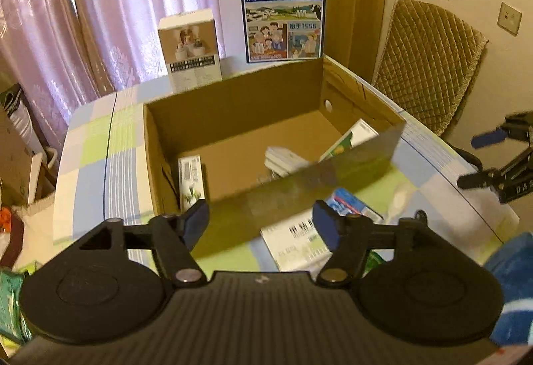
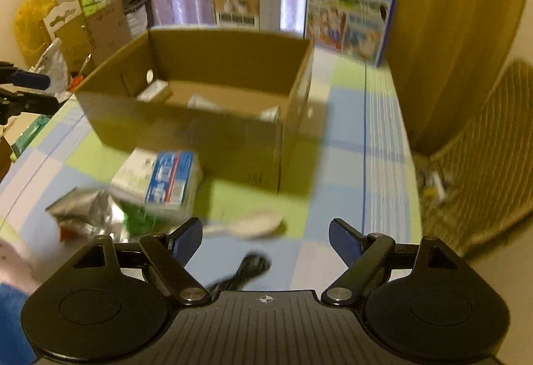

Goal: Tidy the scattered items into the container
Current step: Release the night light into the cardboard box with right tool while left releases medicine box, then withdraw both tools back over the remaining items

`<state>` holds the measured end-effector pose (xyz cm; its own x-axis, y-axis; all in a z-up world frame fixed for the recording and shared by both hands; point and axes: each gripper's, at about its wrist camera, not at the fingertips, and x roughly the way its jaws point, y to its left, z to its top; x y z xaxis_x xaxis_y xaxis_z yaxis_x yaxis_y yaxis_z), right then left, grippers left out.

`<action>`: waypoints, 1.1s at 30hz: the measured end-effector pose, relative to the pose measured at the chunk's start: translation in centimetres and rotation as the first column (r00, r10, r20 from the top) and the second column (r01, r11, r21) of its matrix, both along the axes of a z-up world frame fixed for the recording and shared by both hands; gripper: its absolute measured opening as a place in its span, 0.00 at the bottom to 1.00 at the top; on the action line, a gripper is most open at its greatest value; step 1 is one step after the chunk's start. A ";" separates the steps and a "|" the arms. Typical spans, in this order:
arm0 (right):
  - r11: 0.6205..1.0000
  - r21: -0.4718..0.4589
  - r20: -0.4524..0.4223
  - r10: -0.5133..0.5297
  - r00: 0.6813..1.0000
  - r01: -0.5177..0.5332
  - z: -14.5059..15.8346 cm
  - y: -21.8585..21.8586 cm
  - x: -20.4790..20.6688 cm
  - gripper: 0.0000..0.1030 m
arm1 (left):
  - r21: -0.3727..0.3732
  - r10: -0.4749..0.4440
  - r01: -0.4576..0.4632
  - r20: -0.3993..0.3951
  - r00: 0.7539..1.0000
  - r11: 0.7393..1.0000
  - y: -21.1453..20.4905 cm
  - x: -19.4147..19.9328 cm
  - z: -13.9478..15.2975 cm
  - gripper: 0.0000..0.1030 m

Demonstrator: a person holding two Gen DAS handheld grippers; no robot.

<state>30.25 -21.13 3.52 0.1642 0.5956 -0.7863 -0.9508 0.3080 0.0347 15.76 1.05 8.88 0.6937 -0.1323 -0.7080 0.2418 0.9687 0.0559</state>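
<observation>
Left gripper, black w/ blue pads, sits bottom centre of the left wrist view, jaws apart, nothing between them; the pads frame the near wall of the open brown cardboard box from in front. Box fills mid-frame, flaps up. Inside: a white-green carton standing against the left wall, a white flat pack mid-floor, a green-white carton leaning toward the right wall. Centre of the box floor is bare.

Right gripper, same build, is bottom centre of the right wrist view, jaws spread wide, empty. It also shows at the right edge of the left wrist view, well apart from the box. Just ahead of it on the checked blue-green-white tablecloth lies a white plastic spoon, blurred. Lower left: a blue-red-white carton stacked on a white-green box, close to the box's near wall; a crumpled silver foil pouch beside them. A black cord lies between the jaws' base.

Open cloth runs along the right of the box up to the table edge, where a quilted tan chair back stands. Behind the box, upper centre: a tall blue milk carton case and a white-tan upright box, both clear of the rim.
</observation>
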 end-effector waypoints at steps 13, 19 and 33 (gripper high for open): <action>0.993 0.024 -0.161 -0.106 0.981 0.112 -1.2 -2.9 -2.7 0.87 | 0.002 0.057 -0.057 -0.087 0.995 0.998 1.7 -7.0 -3.3 0.81; 0.996 -0.009 -0.119 -0.089 0.989 0.088 -2.8 -2.9 -4.0 0.87 | 0.021 0.022 -0.019 -0.118 0.993 1.000 2.1 -9.3 -4.8 0.87; 0.994 -0.093 -0.119 -0.075 0.990 0.064 -4.0 -1.9 -4.3 0.87 | 0.175 -0.193 0.215 -0.136 0.972 0.961 -1.4 -8.4 -7.3 0.90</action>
